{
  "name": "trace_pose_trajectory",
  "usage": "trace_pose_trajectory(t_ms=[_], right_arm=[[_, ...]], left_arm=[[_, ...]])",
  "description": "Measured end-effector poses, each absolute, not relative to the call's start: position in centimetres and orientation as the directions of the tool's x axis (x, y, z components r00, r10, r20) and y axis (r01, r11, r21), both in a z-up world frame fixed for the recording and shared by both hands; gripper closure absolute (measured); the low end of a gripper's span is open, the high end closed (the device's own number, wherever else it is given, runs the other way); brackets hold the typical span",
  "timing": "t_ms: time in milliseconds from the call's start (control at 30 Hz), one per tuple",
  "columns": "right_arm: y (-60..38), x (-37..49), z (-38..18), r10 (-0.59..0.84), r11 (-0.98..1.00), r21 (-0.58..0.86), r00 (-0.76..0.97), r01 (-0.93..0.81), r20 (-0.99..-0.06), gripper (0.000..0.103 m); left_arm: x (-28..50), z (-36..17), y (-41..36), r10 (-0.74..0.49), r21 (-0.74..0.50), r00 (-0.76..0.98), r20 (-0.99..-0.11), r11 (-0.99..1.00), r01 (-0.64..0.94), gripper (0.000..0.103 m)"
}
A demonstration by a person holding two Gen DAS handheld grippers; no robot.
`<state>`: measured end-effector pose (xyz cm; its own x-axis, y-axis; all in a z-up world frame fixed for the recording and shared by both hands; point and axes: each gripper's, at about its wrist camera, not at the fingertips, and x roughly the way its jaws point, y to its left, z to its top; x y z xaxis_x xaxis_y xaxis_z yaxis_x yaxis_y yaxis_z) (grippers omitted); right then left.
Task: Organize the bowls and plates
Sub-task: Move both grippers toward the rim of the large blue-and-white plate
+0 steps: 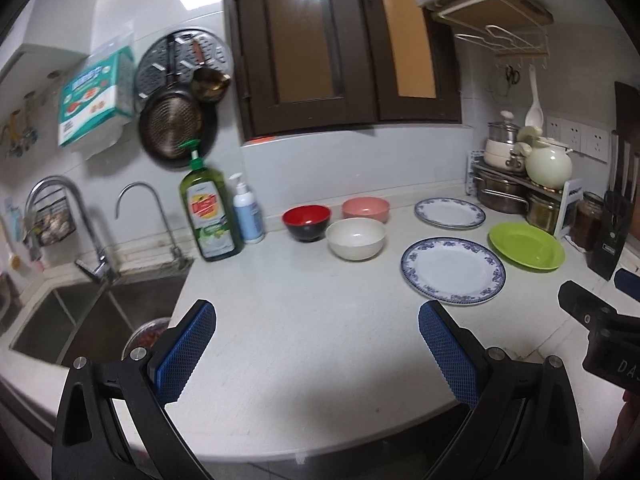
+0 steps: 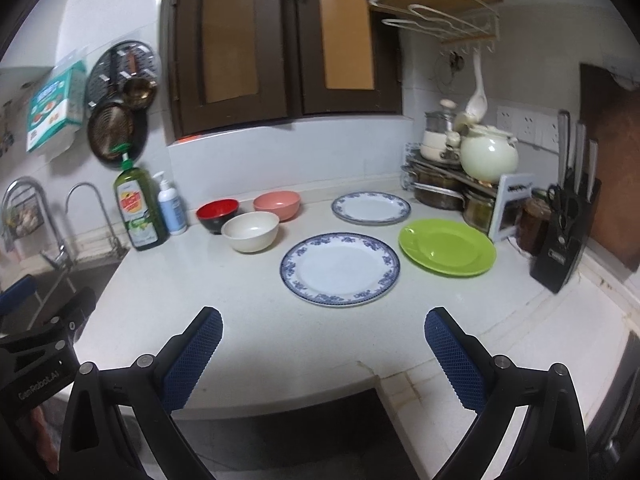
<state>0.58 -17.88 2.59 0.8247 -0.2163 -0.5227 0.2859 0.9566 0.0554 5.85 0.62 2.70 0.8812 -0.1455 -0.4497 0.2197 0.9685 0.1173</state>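
Note:
On the white counter (image 1: 288, 320) stand a red-and-black bowl (image 1: 306, 222), a pink bowl (image 1: 365, 209) and a cream bowl (image 1: 355, 238), close together. To their right lie a large blue-rimmed plate (image 1: 453, 270), a smaller blue-rimmed plate (image 1: 449, 213) behind it and a green plate (image 1: 526, 245). The right wrist view shows the same red-and-black bowl (image 2: 217, 215), pink bowl (image 2: 277, 205), cream bowl (image 2: 250, 231), large plate (image 2: 340, 268), smaller plate (image 2: 371, 208) and green plate (image 2: 447, 246). My left gripper (image 1: 318, 344) and right gripper (image 2: 323, 346) are open and empty, held near the counter's front edge, well short of the dishes.
A steel sink (image 1: 88, 320) with two taps lies at the left, with a green soap bottle (image 1: 208, 216) and a white pump bottle (image 1: 248, 212) beside it. A rack of pots (image 2: 456, 176), jars and a knife block (image 2: 564, 236) fill the right corner. Pans hang on the wall.

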Motion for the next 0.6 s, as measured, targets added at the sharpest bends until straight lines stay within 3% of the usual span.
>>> trace_pose_trajectory(t_ms=[600], right_arm=[[-25.4, 11.1, 1.4, -0.294, 0.932, 0.017, 0.785, 0.362, -0.545, 0.001]], left_arm=[[17.9, 1.2, -7.8, -0.162, 0.147, 0.851, -0.5, 0.952, 0.267, 0.0]])
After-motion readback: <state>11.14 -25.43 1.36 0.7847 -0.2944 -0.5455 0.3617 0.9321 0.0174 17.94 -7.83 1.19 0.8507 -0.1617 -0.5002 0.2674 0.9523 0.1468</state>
